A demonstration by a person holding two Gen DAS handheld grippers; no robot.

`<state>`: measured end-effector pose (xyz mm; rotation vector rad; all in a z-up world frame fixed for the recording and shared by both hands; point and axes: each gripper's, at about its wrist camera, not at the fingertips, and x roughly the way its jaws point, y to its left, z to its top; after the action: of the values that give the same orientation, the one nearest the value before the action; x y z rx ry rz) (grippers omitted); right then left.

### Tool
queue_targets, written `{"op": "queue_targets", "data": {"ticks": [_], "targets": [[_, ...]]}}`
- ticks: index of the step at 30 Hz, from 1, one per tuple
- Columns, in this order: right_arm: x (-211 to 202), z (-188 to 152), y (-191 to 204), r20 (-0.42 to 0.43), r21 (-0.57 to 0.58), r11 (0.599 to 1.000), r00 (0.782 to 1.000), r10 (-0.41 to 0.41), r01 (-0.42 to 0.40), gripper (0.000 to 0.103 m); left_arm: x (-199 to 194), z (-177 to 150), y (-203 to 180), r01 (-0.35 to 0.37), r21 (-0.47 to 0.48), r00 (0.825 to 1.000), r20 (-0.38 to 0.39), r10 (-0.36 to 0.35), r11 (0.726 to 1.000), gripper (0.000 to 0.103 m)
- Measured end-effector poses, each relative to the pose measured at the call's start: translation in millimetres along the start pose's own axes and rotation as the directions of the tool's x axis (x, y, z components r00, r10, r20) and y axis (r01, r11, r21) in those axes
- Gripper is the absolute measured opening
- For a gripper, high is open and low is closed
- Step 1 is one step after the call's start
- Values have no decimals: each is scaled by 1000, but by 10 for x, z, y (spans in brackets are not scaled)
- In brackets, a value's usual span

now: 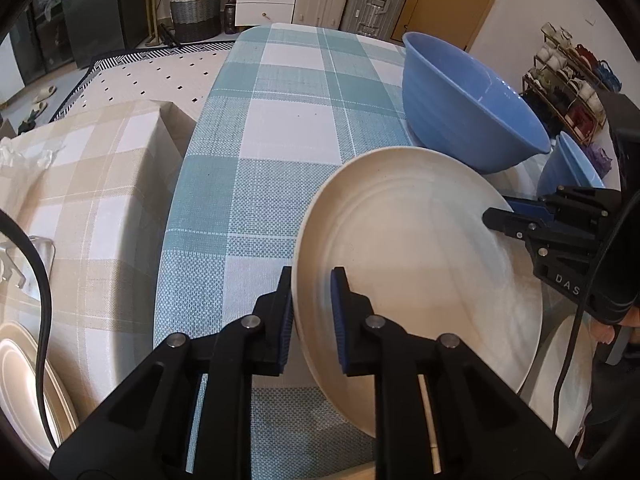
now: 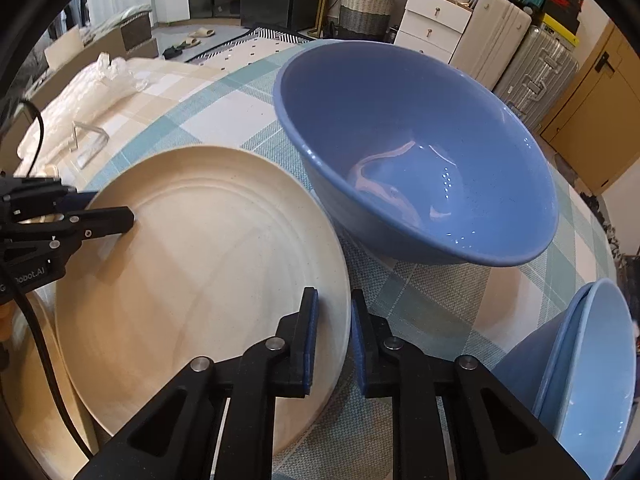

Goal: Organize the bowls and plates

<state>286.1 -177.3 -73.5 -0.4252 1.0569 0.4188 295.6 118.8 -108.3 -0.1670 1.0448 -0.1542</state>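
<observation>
Fingers on both sides were at the cream plate (image 1: 404,264), and what a shared hold it was: the left gripper (image 1: 312,316) straddled the plate's near rim, one blue pad beneath the edge and one over the top face, pinching it, while the right gripper (image 2: 332,344) clamped the opposite rim the same way, one finger on each side of the edge. From the left wrist camera, the right gripper came in across the plate from the right side. Plate itself was tilted, lifted off the blue-and-white checked tabletop (image 1: 280,128), with its far edge just beside the large blue bowl (image 2: 416,152), which sat upright on the cloth. Off to the right, two more blue bowls (image 2: 592,372) were nested together near the tabletop's edge. Another cream plate (image 1: 24,380) showed at the lower left of the left wrist view, next to a beige checked cloth (image 1: 88,184).
</observation>
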Motion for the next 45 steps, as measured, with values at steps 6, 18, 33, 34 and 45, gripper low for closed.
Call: {"op": "queue_targets", "data": {"ticks": [6,18,33,34,45], "targets": [[-83,7,10,29,9,1000,1000,5,-5,13,-115,5,23,-1,-16,1000,30,2,1000,12],[-434,35,27,122,21,1000,992,-6,4,10,-489,5,-42,-15,-20,995,103,17,1000,11],[-957,-90,-45,239,60,998,971,-14,-1,9,-1027,-30,-400,-63,18,980,191,59,998,11],[-1004,-92,-55,245,61,998,969,-18,3,9,-1077,-28,-436,-63,22,979,196,58,998,11],[-1523,-215,-64,262,52,998,964,-45,33,9,-1479,-170,-752,-71,26,975,214,64,997,11]]}}
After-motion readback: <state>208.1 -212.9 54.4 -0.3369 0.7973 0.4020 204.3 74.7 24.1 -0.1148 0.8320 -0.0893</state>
